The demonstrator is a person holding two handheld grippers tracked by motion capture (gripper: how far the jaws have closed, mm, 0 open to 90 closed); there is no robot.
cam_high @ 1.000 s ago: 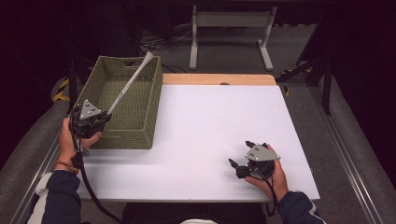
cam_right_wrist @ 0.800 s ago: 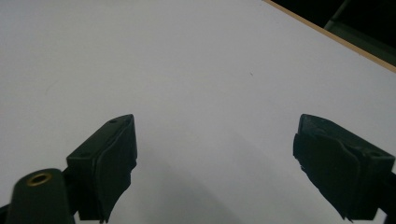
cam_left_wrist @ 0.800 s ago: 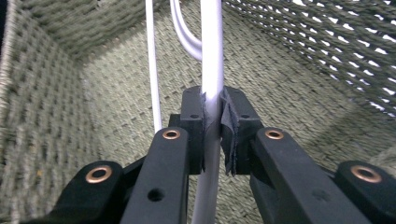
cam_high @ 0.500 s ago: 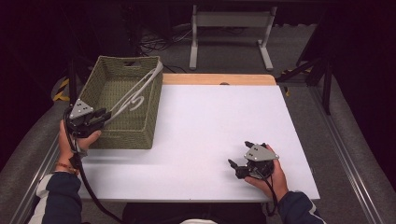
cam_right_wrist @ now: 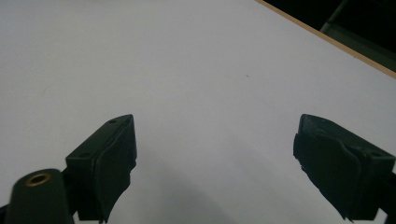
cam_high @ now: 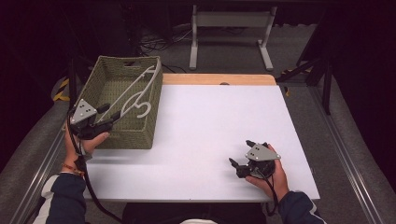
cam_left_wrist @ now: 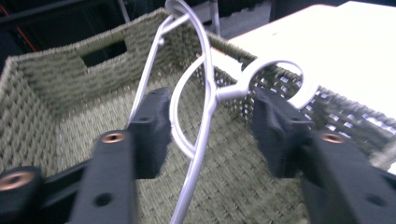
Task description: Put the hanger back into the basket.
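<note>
Left gripper point(cam_high: 106, 118) raised in left hand point(cam_high: 84, 140), jaws just opening, pads apart, right gripper point(cam_high: 240, 161) low in right hand point(cam_high: 268, 175), jaws wide apart

On the white table point(cam_high: 205, 126), 1 olive-green woven rectangular basket point(cam_high: 100, 88) is counted, and 1 pale grey metal clothes hanger point(cam_high: 133, 95) is counted inside it. 2 black two-jaw grippers are counted: 1 left gripper point(cam_high: 108, 120) and 1 right gripper point(cam_high: 240, 161). 2 hands are counted.
</note>
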